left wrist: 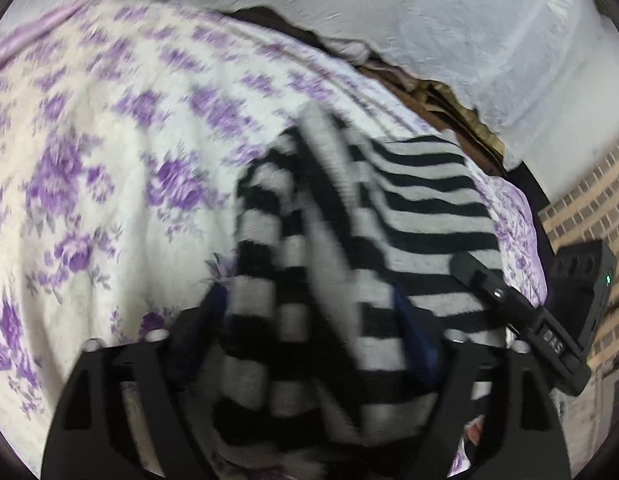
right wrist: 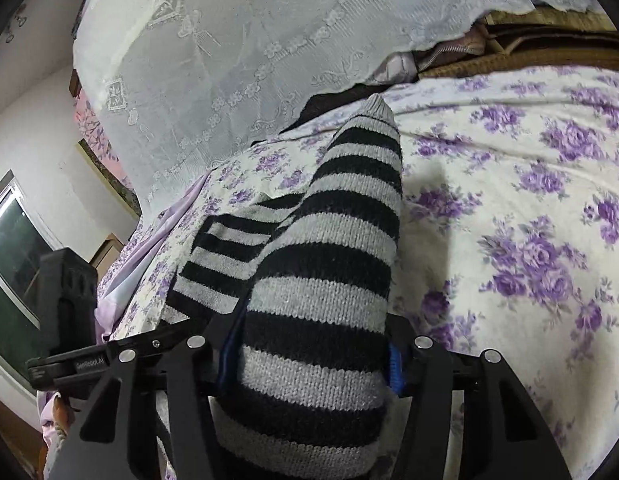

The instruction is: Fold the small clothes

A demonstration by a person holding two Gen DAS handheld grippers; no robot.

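Draping over the bed, a black-and-grey striped knit garment rises between both claws; the right claw pinches a thick fold of it between blue pads; the left claw stands wide with blurred striped cloth between its fingers, grip unclear; a purple-flowered bedspread lies beneath; a white lace cover hangs behind.

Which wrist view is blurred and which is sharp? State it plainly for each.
Left wrist view: motion-smeared, the black-and-grey striped knit garment and purple-flowered white bedspread streaked. Right wrist view: sharp, knit stitches on the garment crisp, flowers clear. Both: fisheye bending with dark corners.
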